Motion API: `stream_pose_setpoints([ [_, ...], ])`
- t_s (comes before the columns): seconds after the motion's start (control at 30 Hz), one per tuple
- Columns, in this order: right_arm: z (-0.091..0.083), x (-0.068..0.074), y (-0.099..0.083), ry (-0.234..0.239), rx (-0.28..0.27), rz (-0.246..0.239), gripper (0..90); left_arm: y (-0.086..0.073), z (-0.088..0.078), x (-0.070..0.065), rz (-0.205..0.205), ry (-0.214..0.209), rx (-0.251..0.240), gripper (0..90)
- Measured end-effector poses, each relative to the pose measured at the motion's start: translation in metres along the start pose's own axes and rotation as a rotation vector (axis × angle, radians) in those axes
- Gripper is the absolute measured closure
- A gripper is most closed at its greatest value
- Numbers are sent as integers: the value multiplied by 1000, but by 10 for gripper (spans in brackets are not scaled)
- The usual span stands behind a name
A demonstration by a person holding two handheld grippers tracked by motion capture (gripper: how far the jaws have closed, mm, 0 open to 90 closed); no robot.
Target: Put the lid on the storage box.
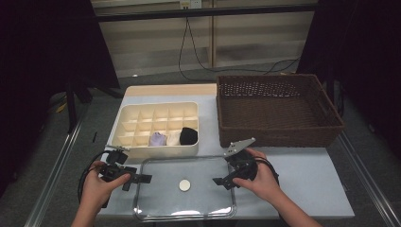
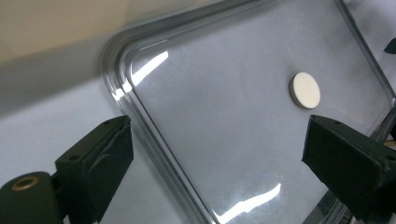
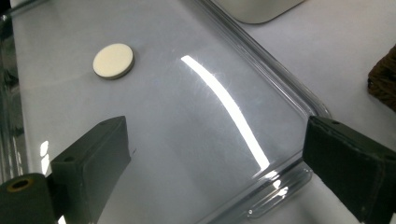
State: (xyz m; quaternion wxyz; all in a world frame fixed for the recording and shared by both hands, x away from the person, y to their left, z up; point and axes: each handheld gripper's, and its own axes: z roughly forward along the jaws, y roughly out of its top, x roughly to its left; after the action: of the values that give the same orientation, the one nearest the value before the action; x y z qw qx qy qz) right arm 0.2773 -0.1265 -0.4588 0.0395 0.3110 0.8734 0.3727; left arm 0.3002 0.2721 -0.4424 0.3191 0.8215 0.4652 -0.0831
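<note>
A clear plastic lid [image 1: 161,208] lies flat at the table's front, with a small white round knob [image 1: 184,185] at its middle. My left gripper [image 1: 138,180] hovers open over the lid's left edge [image 2: 154,140], jaws straddling the rim; the knob [image 2: 305,90] lies ahead of it. My right gripper [image 1: 222,182] stands open over the lid's right side [image 3: 280,79], with the knob [image 3: 113,60] farther off. Nothing is between either pair of jaws.
Behind the lid sits a cream divided organizer box [image 1: 158,150] holding a lavender item [image 1: 157,139], a pale item [image 1: 173,137] and a black item [image 1: 188,135]. A dark wicker basket [image 1: 279,137] stands at the back right. Table edges lie close at front.
</note>
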Motion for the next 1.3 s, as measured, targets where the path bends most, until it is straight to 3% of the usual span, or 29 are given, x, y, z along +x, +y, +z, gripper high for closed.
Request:
stream_pose_setpoints([
  [0.27,-12,0,-6,39,2,102,162,-7,4,1,-20,13,11,103],
  [0.5,-16,-6,-14,54,45,175,229,-9,3,2,-24,11,25,141],
  [0.53,-17,-6,-16,57,57,228,247,-9,3,2,-23,5,24,161],
  [0.6,-18,-7,-18,57,57,261,264,-10,3,3,-38,2,38,185],
  [0.63,-18,-7,-19,62,57,289,270,-10,4,2,-59,2,21,206],
  [0.73,-18,-6,-21,79,76,353,304,-11,4,3,-54,0,44,219],
  [0.9,-16,-7,-24,71,112,413,342,-13,5,4,-73,-4,50,246],
  [0.93,-17,-7,-25,64,108,435,375,-13,3,6,-57,-17,87,275],
  [1.1,-16,-6,-25,77,128,496,442,-15,6,4,-103,-13,63,302],
  [1.17,-16,-6,-25,77,128,507,447,-15,4,5,-101,-14,75,330],
  [1.2,-16,-4,-24,51,135,533,490,-15,3,7,-95,-13,84,331],
  [1.3,-16,-5,-24,20,143,574,567,-18,4,8,-129,-15,61,346],
])
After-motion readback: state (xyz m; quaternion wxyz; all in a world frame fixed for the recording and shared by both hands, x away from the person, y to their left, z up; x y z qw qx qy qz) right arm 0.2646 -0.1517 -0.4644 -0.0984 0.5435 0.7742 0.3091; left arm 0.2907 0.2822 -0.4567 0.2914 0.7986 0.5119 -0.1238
